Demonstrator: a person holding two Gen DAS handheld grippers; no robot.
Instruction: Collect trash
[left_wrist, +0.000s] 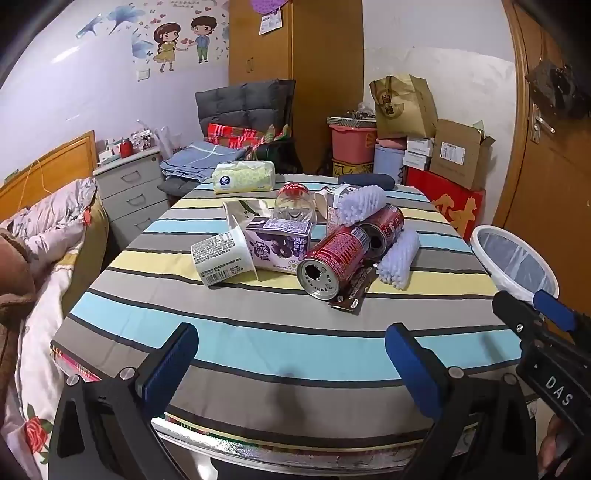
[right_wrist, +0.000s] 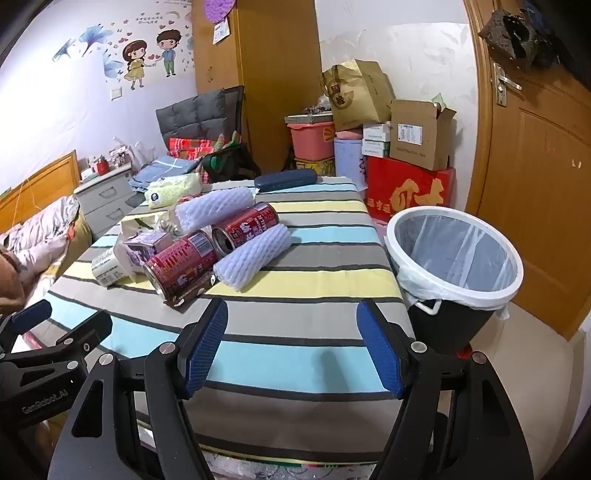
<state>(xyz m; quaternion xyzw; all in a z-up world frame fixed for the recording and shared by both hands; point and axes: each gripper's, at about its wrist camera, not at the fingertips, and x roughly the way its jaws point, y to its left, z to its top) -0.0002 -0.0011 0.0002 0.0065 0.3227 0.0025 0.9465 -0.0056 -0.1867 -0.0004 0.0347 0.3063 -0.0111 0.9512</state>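
1. My left gripper (left_wrist: 291, 363) hangs over the near edge of the striped table (left_wrist: 258, 332), fingers spread wide with nothing between them.
2. My right gripper (right_wrist: 291, 347) hangs beside it, also spread and empty.
3. The trash lies farther along the table, well apart from both: two red cans (left_wrist: 332, 258), two white foam nets (right_wrist: 251, 258), a purple carton (left_wrist: 280, 243), a yogurt cup (left_wrist: 221, 258) and a brown wrapper (left_wrist: 351, 295).
4. The lined bin (right_wrist: 454, 258) stands off the table's right edge, near my right gripper.
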